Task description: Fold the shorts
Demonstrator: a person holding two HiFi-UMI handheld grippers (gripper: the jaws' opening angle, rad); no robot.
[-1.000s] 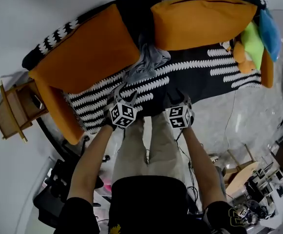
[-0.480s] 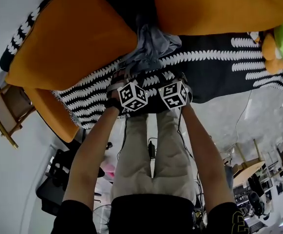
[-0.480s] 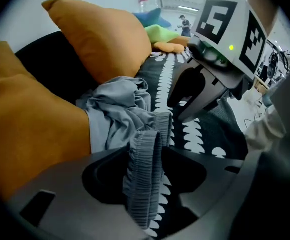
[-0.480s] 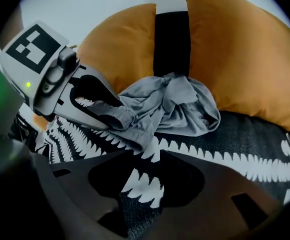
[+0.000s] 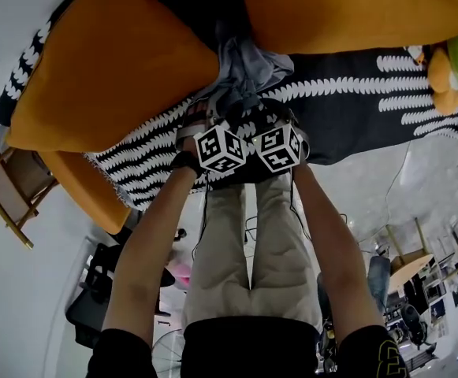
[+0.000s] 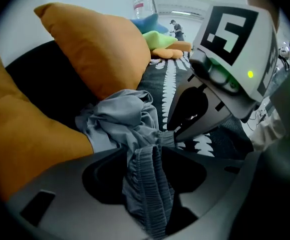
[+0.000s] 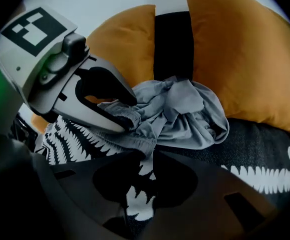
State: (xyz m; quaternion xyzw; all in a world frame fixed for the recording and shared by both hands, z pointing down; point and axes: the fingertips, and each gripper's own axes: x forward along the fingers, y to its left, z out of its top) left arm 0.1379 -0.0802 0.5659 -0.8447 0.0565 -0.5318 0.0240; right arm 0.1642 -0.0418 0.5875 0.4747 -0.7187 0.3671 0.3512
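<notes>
Two orange cushions (image 5: 110, 69), crumpled grey shorts (image 5: 244, 65); patterned sofa (image 5: 355, 109)

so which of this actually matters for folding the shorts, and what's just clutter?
Job:
- gray shorts, crumpled
- left gripper and right gripper, jaws have just been closing on the shorts' fabric
- patterned sofa cover under the shorts

Lying about:
- orange cushions
- plush toys at the far end
- wooden frame beside the sofa
</notes>
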